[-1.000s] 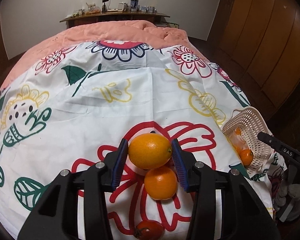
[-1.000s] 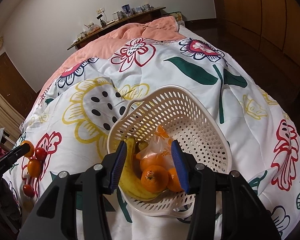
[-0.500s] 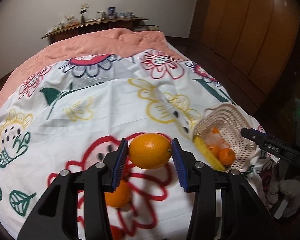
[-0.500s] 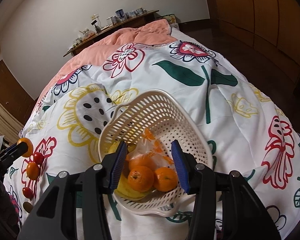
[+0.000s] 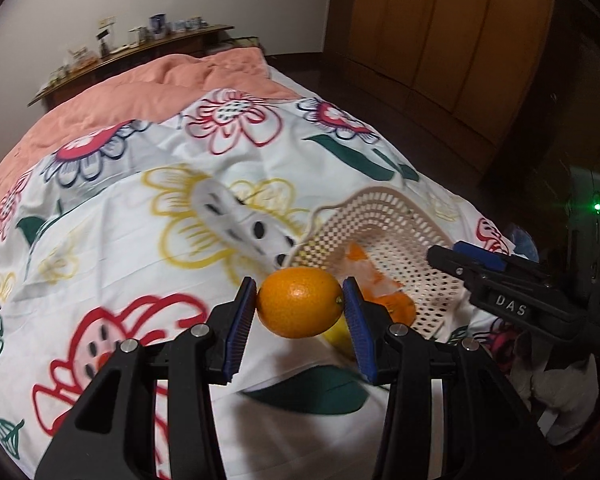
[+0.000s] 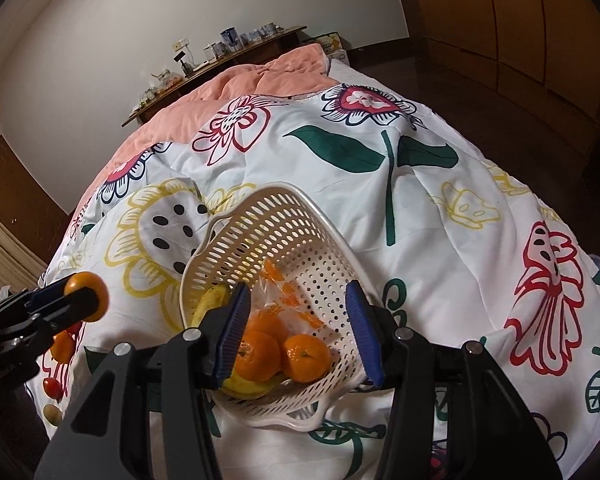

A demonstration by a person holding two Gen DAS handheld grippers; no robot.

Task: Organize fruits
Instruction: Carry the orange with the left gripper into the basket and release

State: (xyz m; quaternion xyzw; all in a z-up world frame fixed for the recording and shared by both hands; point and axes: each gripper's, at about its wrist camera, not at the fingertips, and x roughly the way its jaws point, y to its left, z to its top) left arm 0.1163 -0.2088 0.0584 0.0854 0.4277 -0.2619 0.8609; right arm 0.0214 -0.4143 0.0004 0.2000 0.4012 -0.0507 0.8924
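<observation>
My left gripper (image 5: 298,292) is shut on a large orange (image 5: 300,310) and holds it in the air just left of the white perforated basket (image 5: 380,208). The basket (image 6: 284,190) holds two small oranges (image 6: 260,354), a banana (image 6: 210,300) and a plastic bag (image 6: 284,296). My right gripper (image 6: 298,292) hovers over the basket's near side. Its jaws are opening, and nothing is pressed between the pads. Left of the basket, an orange (image 6: 63,346), a red tomato (image 6: 53,386) and a brownish fruit (image 6: 52,412) lie on the bedspread.
Everything sits on a bed with a white floral bedspread (image 6: 440,208) and a pink quilt (image 6: 260,80) farther back. A cluttered wooden shelf (image 6: 228,50) stands against the far wall. Wooden wardrobe doors (image 5: 460,40) and dark floor lie to the right.
My left gripper has carried the large orange to the right, away from the loose fruits and up to the basket. The right gripper has shifted slightly over the basket and its jaws have widened.
</observation>
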